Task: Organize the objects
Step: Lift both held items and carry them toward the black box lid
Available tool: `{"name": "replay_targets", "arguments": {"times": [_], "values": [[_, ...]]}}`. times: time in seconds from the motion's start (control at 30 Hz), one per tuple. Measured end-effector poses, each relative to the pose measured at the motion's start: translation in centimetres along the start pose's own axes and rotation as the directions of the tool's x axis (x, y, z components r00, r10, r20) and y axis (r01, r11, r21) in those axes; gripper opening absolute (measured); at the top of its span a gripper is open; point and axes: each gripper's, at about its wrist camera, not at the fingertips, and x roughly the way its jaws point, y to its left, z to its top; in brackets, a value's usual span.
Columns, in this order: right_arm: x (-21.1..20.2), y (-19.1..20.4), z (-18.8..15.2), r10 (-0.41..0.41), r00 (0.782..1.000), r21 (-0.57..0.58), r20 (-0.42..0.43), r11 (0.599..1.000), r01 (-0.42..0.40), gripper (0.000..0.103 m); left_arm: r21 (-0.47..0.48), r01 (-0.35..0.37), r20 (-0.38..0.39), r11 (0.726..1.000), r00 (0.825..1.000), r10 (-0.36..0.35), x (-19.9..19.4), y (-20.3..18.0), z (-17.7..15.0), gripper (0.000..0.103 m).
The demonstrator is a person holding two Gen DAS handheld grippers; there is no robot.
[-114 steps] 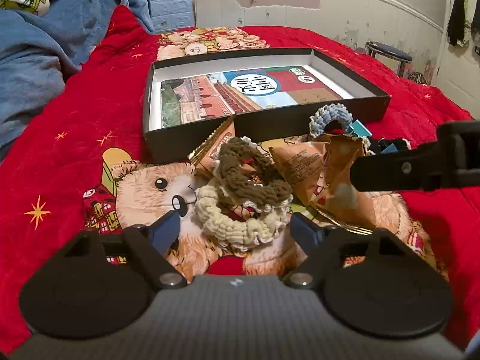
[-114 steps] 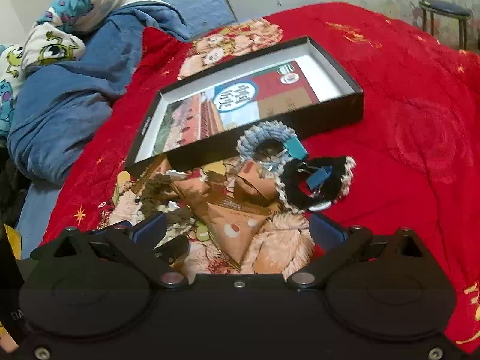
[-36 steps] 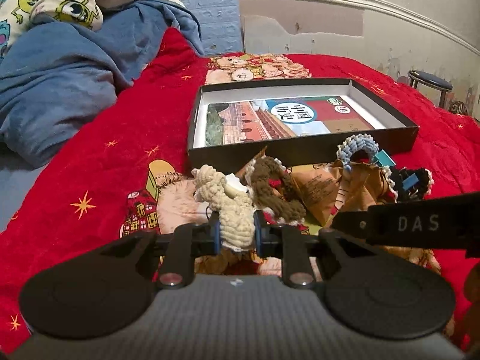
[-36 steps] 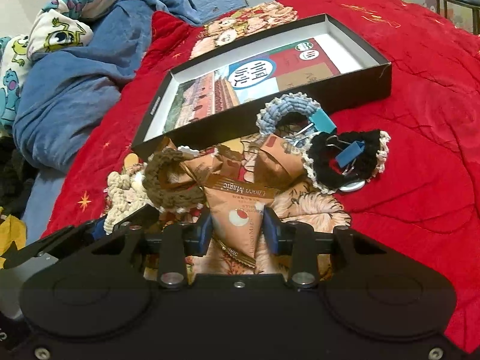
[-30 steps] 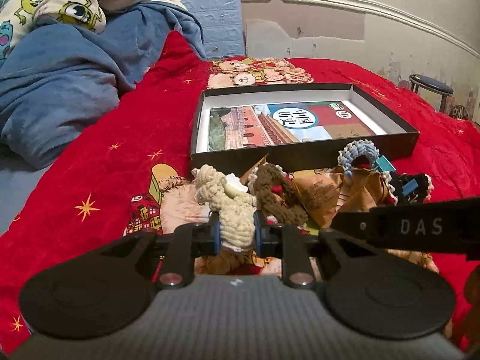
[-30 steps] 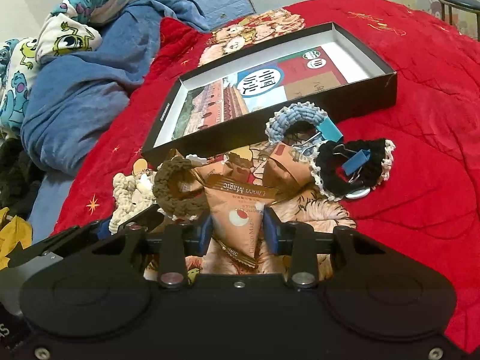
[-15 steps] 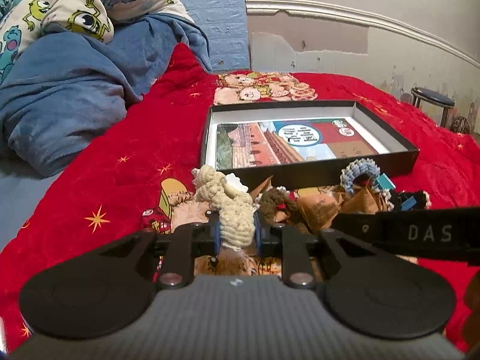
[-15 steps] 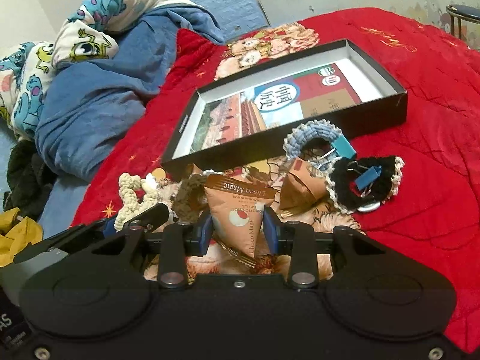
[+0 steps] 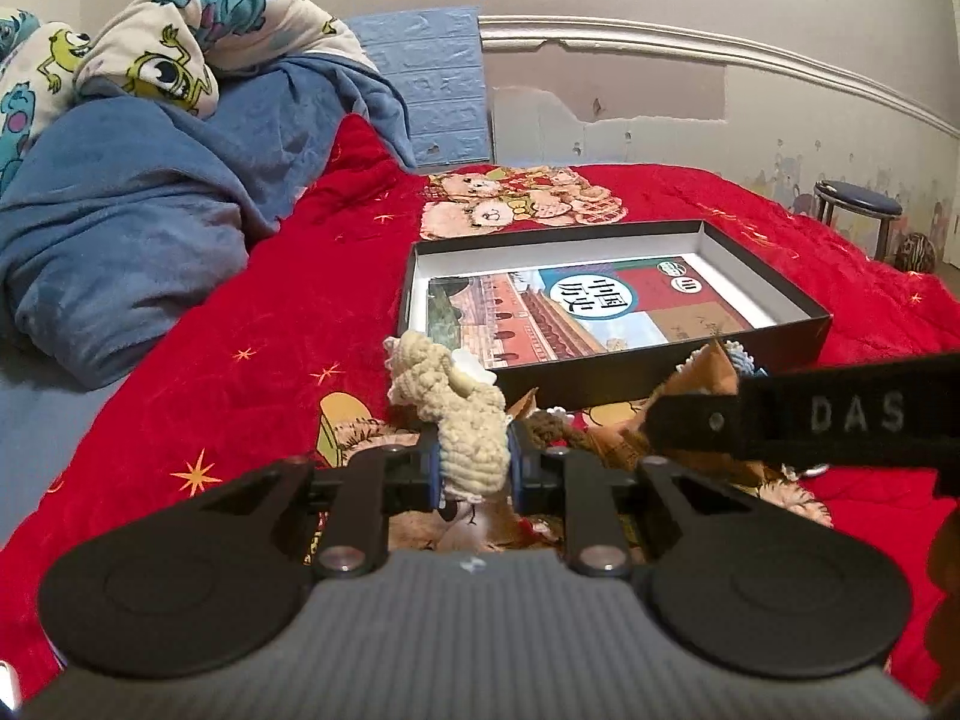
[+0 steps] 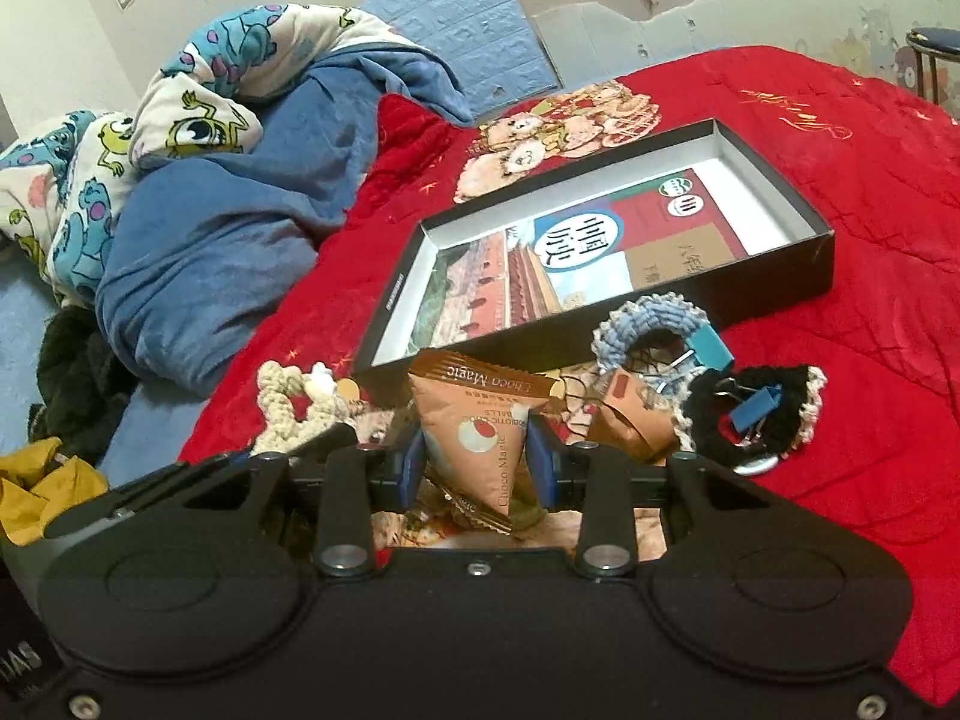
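Note:
My left gripper [image 9: 473, 465] is shut on a cream crochet ring [image 9: 450, 402], held above the red bedspread. The same cream ring [image 10: 294, 405] shows at the left of the right wrist view. My right gripper [image 10: 477, 468] is shut on a brown triangular Choco Magic snack packet [image 10: 480, 420]. Ahead lies an open black box [image 9: 660, 360] with a printed book [image 9: 576, 312] flat inside. In front of the black box [image 10: 780, 282], a light blue crochet ring [image 10: 654, 324], another brown packet [image 10: 630, 414] and a black crochet ring [image 10: 762, 414] with a blue clip remain on the bedspread.
A blue blanket [image 9: 138, 240] and a cartoon-print quilt [image 9: 180, 54] are piled at the left. A stool [image 9: 858, 204] stands by the wall at the right. The right gripper's black arm [image 9: 828, 420] crosses the left wrist view. A brown crochet ring [image 9: 549, 423] lies beneath it.
Both grippers, open over the pile earlier, closed on the cream ring and the snack packet. Over the last second both have lifted their items off the pile a little and tilted upward.

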Motion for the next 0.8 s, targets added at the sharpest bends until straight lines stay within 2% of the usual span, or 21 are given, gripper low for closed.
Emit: {"name": "replay_targets", "arguments": {"times": [0.8], "values": [[-1.6, 2.0, 2.8, 0.017, 0.995, -0.040, 0.098, 0.999, -0.013, 0.035, -0.036, 0.061, 0.019, 0.997, 0.998, -0.060, -0.7, 0.3, 1.0, 0.024]]}}
